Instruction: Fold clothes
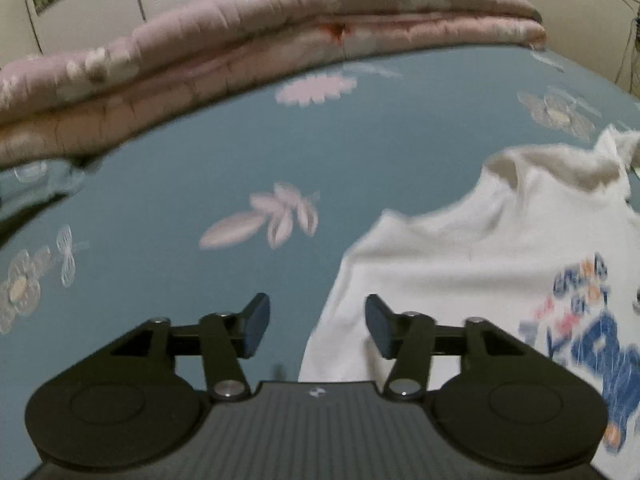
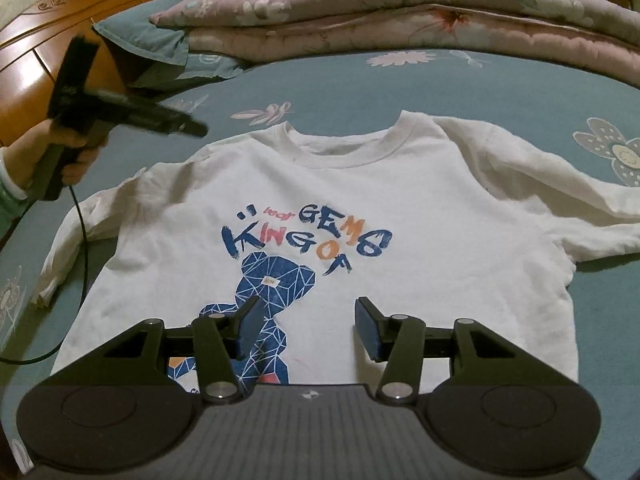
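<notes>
Below the right tool (image 2: 306, 326), open and empty, lies the white sweatshirt (image 2: 400, 208).

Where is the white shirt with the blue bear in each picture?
Left wrist view: the white shirt fills the lower right, print cut off at the edge.
Right wrist view: the shirt lies spread flat across the middle, bear print centred.
Shared landmark: the folded pink quilt along the top.
</notes>
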{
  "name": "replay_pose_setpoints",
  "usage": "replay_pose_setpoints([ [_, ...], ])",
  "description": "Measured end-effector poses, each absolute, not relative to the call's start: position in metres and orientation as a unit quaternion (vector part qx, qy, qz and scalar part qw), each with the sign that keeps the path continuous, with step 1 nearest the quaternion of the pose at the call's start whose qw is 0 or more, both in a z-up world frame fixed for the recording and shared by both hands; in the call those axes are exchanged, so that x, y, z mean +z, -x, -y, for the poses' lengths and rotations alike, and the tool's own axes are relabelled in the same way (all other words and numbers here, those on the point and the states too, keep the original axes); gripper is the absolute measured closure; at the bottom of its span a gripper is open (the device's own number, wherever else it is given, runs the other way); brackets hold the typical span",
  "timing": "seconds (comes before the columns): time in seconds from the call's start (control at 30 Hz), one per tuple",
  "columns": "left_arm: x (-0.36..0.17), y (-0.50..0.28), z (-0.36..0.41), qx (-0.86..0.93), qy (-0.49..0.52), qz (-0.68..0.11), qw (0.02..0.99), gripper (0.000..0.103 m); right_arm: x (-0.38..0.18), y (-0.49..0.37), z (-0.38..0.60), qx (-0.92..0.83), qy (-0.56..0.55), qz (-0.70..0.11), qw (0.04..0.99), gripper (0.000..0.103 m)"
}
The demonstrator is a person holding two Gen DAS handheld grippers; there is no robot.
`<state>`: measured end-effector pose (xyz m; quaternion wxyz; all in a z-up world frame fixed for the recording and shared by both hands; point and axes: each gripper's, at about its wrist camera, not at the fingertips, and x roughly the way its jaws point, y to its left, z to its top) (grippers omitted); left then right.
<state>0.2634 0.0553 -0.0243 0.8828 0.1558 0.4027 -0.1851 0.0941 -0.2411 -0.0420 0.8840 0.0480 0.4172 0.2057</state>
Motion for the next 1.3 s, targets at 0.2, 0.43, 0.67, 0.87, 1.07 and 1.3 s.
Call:
replay_pose_setpoints([
  [0.2,-0.051,-0.273,-0.085,-0.161,-0.077,-0.47,0.864,0.054,-0.043,-0.093,0.235,0.207,-0.045,-0.419,0.883,0.044],
  [0.43,-0.052,-0.247,-0.063,-0.17,-0.135,-0.455,0.863,0.098,-0.041,-0.091,0.232,0.21,-0.038,-0.419,0.882,0.044],
  [0.67,-0.047,-0.244,-0.045,-0.087,-0.212,-0.412,0.882,0.102,-0.046,-0.093,0.232,0.205,-0.05,-0.425,0.88,0.044],
  [0.87,-0.057,-0.266,-0.051,-0.069,-0.197,-0.422,0.882,0.1,-0.047,-0.091,0.229,0.208,-0.046,-0.426,0.879,0.044],
  [1.07,-0.024,-0.242,-0.055,-0.091,-0.176,-0.404,0.893,0.092,-0.036,-0.089,0.235,0.201,-0.044,-0.418,0.885,0.044],
  [1.3,-0.023,-0.178,-0.015,-0.215,-0.175,-0.407,0.871,0.074,-0.035,-0.093,0.232,0.193,-0.045,-0.416,0.887,0.043],
])
